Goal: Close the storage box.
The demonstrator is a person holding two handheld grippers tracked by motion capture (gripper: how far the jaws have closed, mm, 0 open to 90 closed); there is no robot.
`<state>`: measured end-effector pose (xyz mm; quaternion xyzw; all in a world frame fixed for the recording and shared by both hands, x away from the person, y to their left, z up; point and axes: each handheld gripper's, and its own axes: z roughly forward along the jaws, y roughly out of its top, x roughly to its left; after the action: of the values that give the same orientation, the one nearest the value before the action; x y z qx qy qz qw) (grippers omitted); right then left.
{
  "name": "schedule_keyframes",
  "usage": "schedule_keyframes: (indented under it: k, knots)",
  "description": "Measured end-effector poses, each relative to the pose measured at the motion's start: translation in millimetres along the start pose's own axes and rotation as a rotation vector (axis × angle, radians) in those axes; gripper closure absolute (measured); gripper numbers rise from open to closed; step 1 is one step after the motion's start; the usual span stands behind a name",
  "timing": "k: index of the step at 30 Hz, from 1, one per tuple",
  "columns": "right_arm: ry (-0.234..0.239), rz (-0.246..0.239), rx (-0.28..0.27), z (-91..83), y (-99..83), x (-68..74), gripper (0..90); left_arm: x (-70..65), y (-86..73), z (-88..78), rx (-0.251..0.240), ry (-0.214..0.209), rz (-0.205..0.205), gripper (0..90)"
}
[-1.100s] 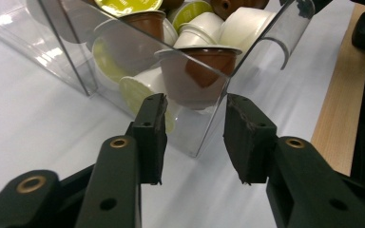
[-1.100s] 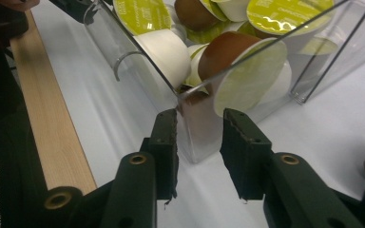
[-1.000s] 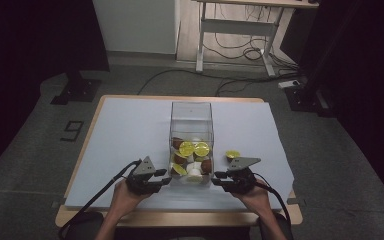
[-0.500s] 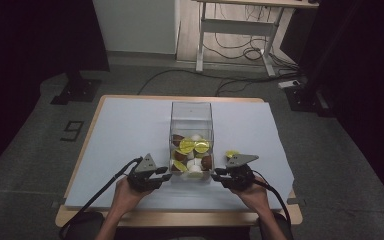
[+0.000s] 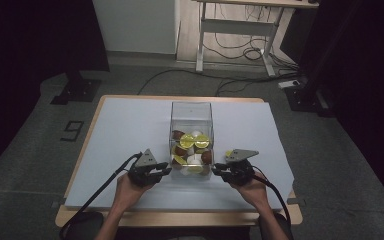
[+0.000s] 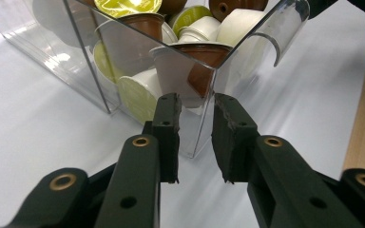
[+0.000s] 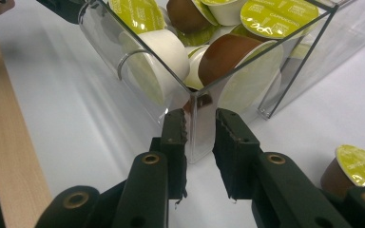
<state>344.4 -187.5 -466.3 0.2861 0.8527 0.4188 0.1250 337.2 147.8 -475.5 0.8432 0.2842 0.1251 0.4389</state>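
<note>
A wooden table (image 5: 75,175) covered by a white sheet (image 5: 125,125) is set on grey carpet in a dim room. Near its front edge stands a clear plastic box (image 5: 191,112) filled with green, brown and white coffee capsules (image 5: 201,141). Each near corner is straddled by narrow jaws, the left gripper (image 5: 161,172) and right gripper (image 5: 219,171) having just been closing; firm contact cannot be told. Against the earlier picture, the box is unmoved.
</note>
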Motion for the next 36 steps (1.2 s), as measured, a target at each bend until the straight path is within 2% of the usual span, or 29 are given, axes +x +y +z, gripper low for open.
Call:
schedule_keyframes:
  k: [13, 18, 22, 36]
  knots:
    - [-0.022, 0.016, 0.0, 5.1, 5.3, -9.6, 77.0, 8.8, 6.3, 9.0, 0.001, -0.002, -0.005, 74.6]
    - [-0.034, 0.015, 0.002, 6.2, 7.3, -11.3, 77.4, 11.0, 9.3, 10.8, 0.009, 0.015, 0.002, 75.9]
    - [-0.048, 0.018, -0.001, 5.7, 8.6, -11.0, 77.6, 13.7, 11.0, 11.7, 0.011, 0.014, 0.006, 75.9]
    - [-0.006, 0.002, -0.007, 9.9, 14.7, -3.5, 77.6, 22.0, 15.8, 17.5, 0.01, 0.027, -0.002, 76.3]
